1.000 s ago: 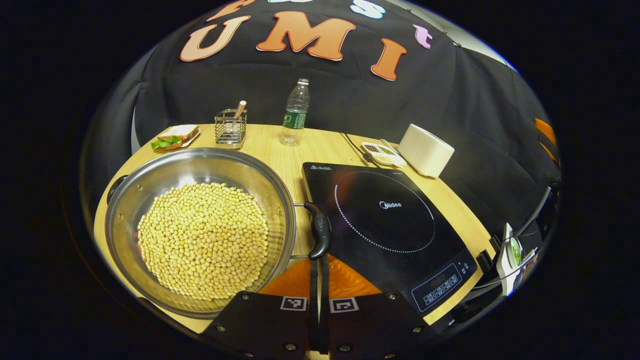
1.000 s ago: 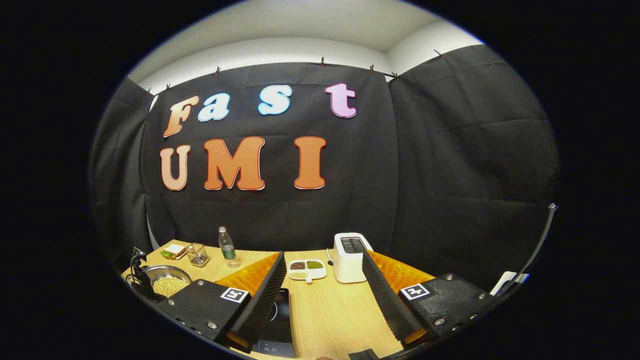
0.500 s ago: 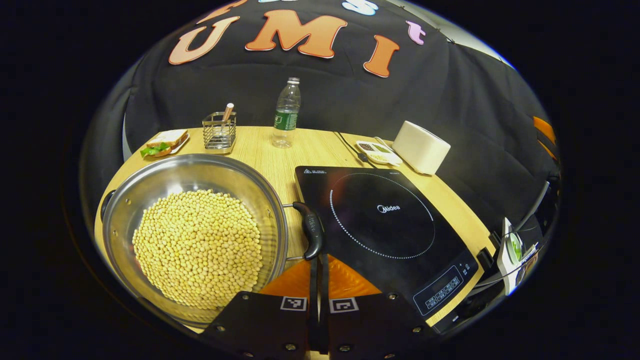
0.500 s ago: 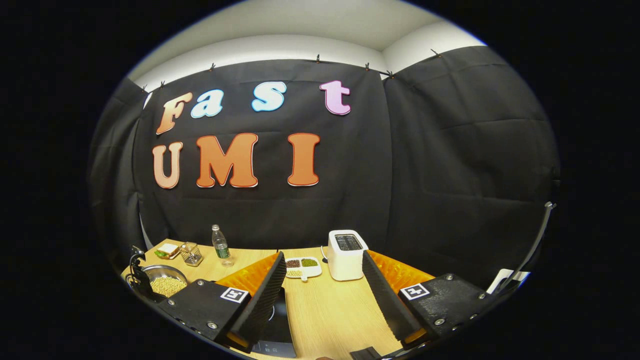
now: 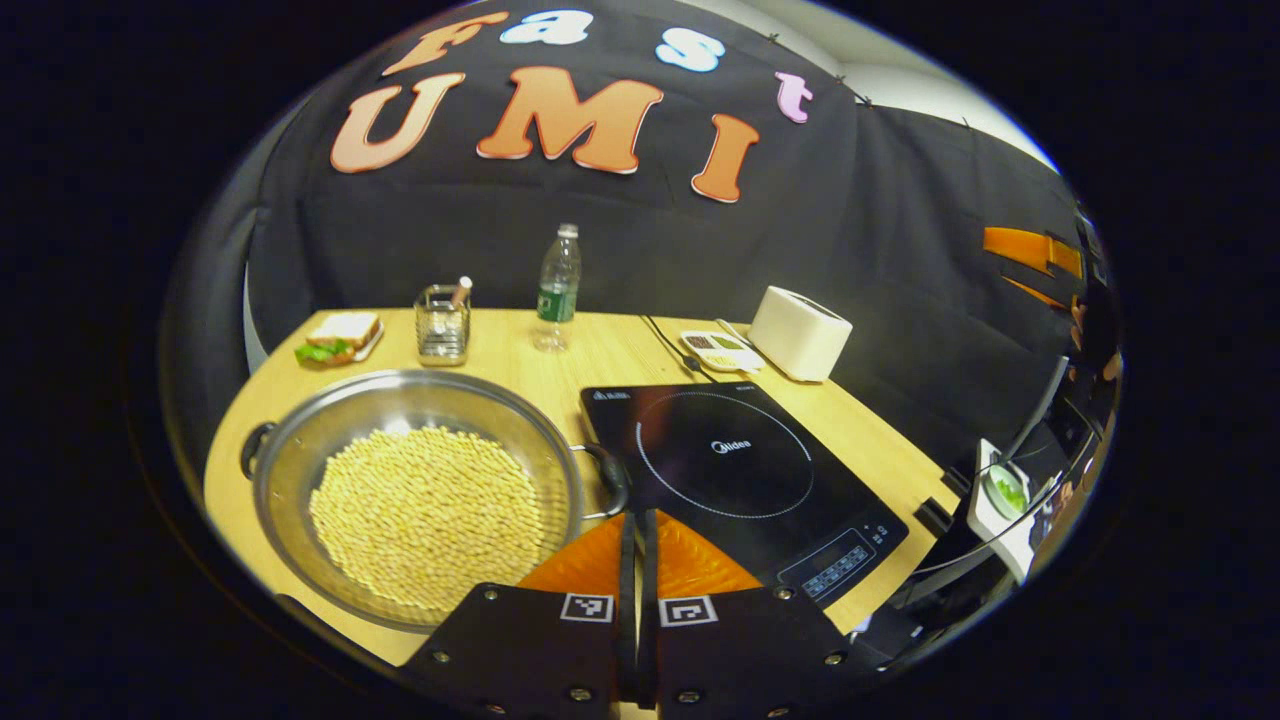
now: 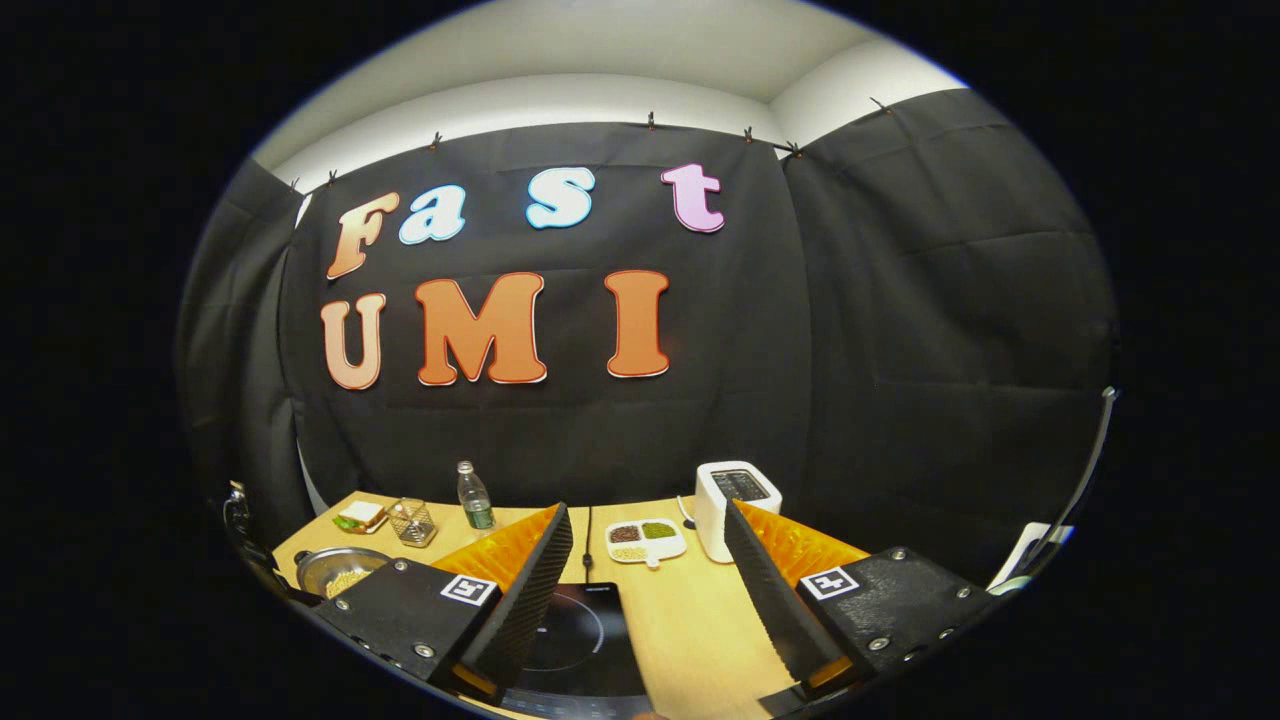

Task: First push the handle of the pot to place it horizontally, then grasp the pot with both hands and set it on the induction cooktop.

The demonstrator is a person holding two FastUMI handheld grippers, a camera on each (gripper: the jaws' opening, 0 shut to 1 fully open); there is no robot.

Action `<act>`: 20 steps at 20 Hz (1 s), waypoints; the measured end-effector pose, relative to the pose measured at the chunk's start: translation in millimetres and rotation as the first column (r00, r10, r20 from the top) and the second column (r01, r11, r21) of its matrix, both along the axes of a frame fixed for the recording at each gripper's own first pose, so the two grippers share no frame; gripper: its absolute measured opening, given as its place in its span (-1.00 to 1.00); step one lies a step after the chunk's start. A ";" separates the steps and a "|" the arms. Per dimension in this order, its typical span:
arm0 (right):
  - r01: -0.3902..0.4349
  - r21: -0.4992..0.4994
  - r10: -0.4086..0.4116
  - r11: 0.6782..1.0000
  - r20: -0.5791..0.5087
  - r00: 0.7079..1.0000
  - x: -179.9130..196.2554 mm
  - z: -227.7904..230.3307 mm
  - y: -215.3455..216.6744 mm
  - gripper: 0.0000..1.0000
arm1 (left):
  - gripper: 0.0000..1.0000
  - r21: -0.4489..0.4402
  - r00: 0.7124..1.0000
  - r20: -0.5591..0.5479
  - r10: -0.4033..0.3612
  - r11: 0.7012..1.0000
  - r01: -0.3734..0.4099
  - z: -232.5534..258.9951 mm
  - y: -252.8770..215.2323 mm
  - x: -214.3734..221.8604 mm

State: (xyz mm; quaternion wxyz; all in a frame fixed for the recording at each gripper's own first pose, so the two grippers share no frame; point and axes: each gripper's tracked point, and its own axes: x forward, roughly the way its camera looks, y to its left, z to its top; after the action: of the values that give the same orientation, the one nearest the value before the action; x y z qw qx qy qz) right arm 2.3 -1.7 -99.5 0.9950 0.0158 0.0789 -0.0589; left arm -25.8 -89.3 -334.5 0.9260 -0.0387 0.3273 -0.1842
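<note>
**Handle pushed flat, two-hand grasp is next**

The pot (image 5: 415, 495), full of pale beans (image 5: 428, 515), sits on the table (image 5: 520, 350) just beside the induction cooktop (image 5: 735, 480). Its near handle (image 5: 608, 478) seems to lie horizontal now. The left gripper (image 5: 637, 540) has its fingers pressed together, holding nothing, just short of that handle. The right gripper (image 6: 648, 590) is spread wide above the cooktop. For a good lift, I think each gripper should take one handle and rise evenly, so no beans spill. The cooktop carries a printed brand mark; the bottle (image 5: 556, 285) has a green label, too small to read.
</note>
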 end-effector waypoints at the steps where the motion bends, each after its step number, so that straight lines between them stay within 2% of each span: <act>1: -0.006 0.007 0.006 1.000 -0.002 1.000 2.8 -4.3 10.6 0.89 | -0.96 0.026 0.999 0.032 0.017 1.000 -0.017 5.8 17.2 4.0; 6: -0.033 0.048 0.034 0.998 -0.032 0.999 16.2 -43.1 65.5 0.91 | -0.96 0.069 0.982 0.122 0.146 0.986 -0.155 27.7 92.4 14.1; 7: -0.047 0.062 0.050 0.997 -0.045 0.998 17.8 -53.0 80.6 1.00 | -0.94 0.069 0.975 0.141 0.170 0.981 -0.181 32.2 107.1 17.8; 8: -0.062 0.068 0.066 0.996 -0.056 0.996 19.7 -62.3 95.2 0.90 | -0.94 0.067 0.968 0.155 0.195 0.976 -0.207 33.8 119.4 22.4; 9: -0.081 0.075 0.086 0.994 -0.069 0.994 21.4 -70.9 110.6 0.89 | -0.95 0.055 0.963 0.157 0.218 0.972 -0.229 35.8 130.4 26.6; 10: -0.104 0.087 0.112 0.991 -0.087 0.990 23.2 -81.0 127.9 0.89 | -0.89 0.039 0.958 0.153 0.242 0.967 -0.251 36.9 140.4 26.9; 11: -0.120 0.103 0.131 0.987 -0.102 0.986 23.8 -90.3 143.8 0.89 | -0.70 0.021 0.952 0.153 0.265 0.962 -0.271 39.3 152.6 30.8; 12: -0.136 0.119 0.150 0.984 -0.120 0.981 24.8 -98.4 158.5 0.89 | -0.70 0.012 0.942 0.157 0.297 0.953 -0.302 41.5 166.2 32.8; 14: -0.161 0.149 0.183 0.976 -0.149 0.972 27.0 -116.9 186.2 0.89 | -0.57 0.003 0.931 0.163 0.327 0.943 -0.332 39.7 192.0 39.1; 15: -0.169 0.160 0.195 0.973 -0.167 0.967 29.2 -127.0 199.0 0.89 | -0.06 0.022 0.929 0.162 0.333 0.940 -0.341 36.5 205.1 40.0; 17: -0.192 0.174 0.227 0.966 -0.211 0.951 30.8 -149.2 225.8 0.89 | 0.43 0.078 0.928 0.164 0.335 0.933 -0.351 26.9 227.3 47.0; 18: -0.200 0.179 0.239 0.963 -0.236 0.942 31.3 -160.9 237.4 0.89 | 0.56 0.106 0.925 0.160 0.345 0.926 -0.363 22.6 238.1 48.7; 19: -0.200 0.185 0.244 0.962 -0.257 0.935 32.5 -170.9 247.9 0.90 | 0.79 0.124 0.923 0.152 0.354 0.920 -0.373 17.2 247.2 49.9; 20: -0.207 0.186 0.254 0.961 -0.280 0.926 32.8 -181.2 258.5 0.90 | 0.80 0.126 0.926 0.139 0.350 0.921 -0.367 10.5 249.7 52.6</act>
State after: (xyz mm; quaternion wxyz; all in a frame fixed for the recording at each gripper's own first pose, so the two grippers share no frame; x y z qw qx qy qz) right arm 35.1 256.8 -280.7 0.9671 0.0736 0.2353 0.0631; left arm 26.7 160.4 -324.0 0.9614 -0.0177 0.2744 0.0119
